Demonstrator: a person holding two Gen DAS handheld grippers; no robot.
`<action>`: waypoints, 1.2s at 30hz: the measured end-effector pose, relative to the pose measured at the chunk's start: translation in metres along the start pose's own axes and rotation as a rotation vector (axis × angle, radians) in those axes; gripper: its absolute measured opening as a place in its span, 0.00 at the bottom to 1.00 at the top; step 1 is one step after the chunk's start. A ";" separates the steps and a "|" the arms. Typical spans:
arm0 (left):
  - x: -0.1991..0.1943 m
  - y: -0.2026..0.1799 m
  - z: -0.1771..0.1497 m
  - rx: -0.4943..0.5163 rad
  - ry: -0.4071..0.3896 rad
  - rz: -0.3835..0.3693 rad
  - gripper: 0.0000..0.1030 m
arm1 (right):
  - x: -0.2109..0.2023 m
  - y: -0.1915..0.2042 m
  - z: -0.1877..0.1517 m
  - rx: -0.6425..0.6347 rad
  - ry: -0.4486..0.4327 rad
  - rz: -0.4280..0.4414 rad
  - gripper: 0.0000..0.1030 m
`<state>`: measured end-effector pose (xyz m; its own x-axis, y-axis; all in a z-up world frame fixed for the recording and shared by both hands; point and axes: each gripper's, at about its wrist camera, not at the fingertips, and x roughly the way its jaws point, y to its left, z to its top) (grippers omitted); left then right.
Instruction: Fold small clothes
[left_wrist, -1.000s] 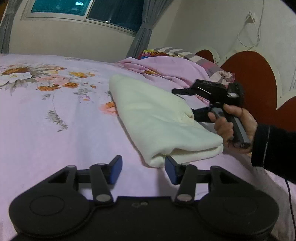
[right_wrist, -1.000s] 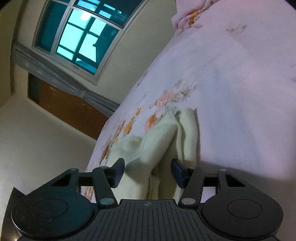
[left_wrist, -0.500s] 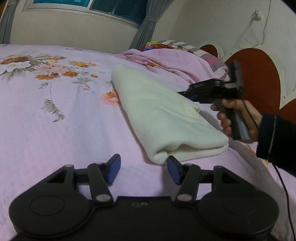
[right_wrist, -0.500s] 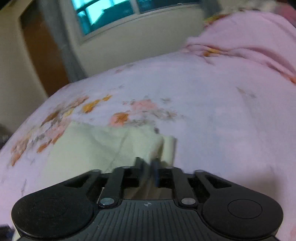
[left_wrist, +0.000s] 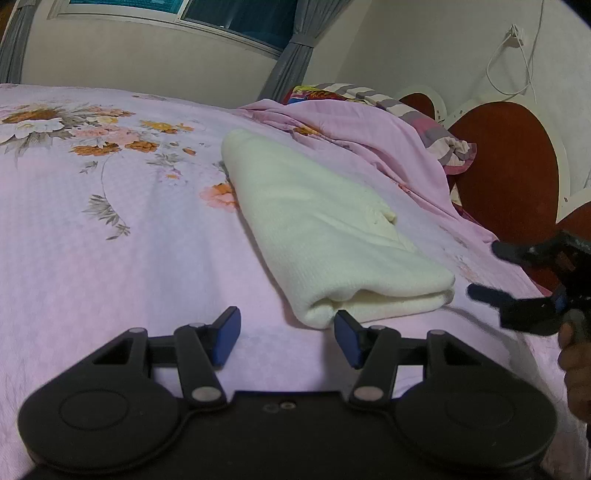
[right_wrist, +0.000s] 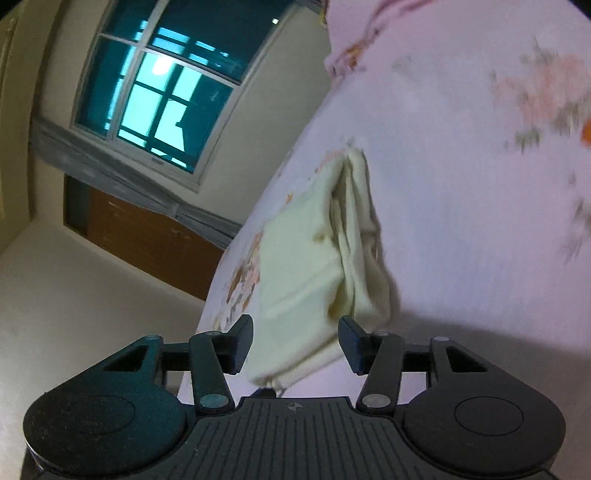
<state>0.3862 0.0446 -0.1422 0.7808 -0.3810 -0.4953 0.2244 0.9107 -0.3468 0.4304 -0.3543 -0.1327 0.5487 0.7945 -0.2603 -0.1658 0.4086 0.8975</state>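
- The cream garment (left_wrist: 325, 236) lies folded into a long bundle on the pink floral bedspread (left_wrist: 110, 258), its thick layered end toward both claws and its far end near the rumpled pink quilt (left_wrist: 362, 140).
- The left claw (left_wrist: 286, 338) hovers just short of the bundle's near corner, jaws apart and empty; its right pad sits at the cloth's edge, and contact cannot be told.
- The right claw (right_wrist: 295, 347) has its jaws just opened again and standing apart; in its own view the stacked hems of the garment (right_wrist: 332, 240) show between the pads, yet nothing is pinched.
- From the left wrist view the right claw (left_wrist: 491, 273) is off the bundle's end, near but clear of it.
- Risk: the open end shows several loose layers, so a nip on only the top ones would likely peel the fold apart.
- Risk: a low approach may snag the bedspread along with the cloth and drag it.
- Risk: uneven pulls by the two claws could skew the bundle.
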 end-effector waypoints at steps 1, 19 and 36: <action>0.000 0.001 0.000 -0.003 0.000 -0.002 0.54 | 0.008 -0.003 -0.001 0.020 0.006 0.011 0.51; -0.001 0.002 -0.001 -0.019 -0.008 0.001 0.54 | 0.037 0.013 0.013 -0.188 -0.052 -0.213 0.06; -0.037 0.007 0.022 -0.050 -0.092 -0.065 0.52 | 0.015 0.020 0.027 -0.369 -0.124 -0.207 0.06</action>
<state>0.3713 0.0691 -0.1090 0.8164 -0.4205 -0.3957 0.2488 0.8746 -0.4161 0.4581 -0.3463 -0.1094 0.6919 0.6280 -0.3562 -0.3114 0.7047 0.6375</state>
